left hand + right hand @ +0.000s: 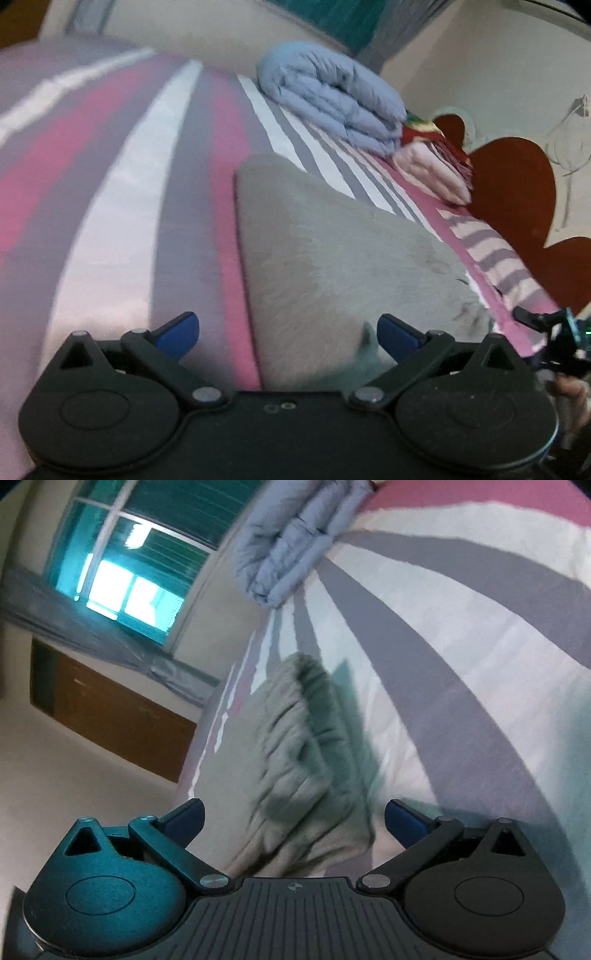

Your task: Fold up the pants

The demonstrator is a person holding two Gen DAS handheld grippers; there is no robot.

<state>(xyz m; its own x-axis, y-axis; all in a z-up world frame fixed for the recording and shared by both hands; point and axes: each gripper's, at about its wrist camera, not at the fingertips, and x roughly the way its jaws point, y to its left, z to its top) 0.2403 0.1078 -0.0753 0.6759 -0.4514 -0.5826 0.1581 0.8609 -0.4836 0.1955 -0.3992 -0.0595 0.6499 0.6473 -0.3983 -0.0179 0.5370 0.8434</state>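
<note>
Grey pants [332, 266] lie flat on a striped bed [122, 206]. My left gripper [288, 338] is open, low over the near edge of the pants, holding nothing. In the right wrist view the pants [299, 760] show bunched and wrinkled, with the elastic waistband toward the camera. My right gripper [293, 819] is open over that bunched end, jaws wide on either side of the cloth and not closed on it. The right gripper also shows at the right edge of the left wrist view [554, 332].
A folded blue quilt [332, 107] and a pink folded cloth with red fringe [436, 170] lie at the bed's far edge. A red headboard [517, 192] stands at the right. A window [122, 561] and a wooden door [110, 709] are on the wall.
</note>
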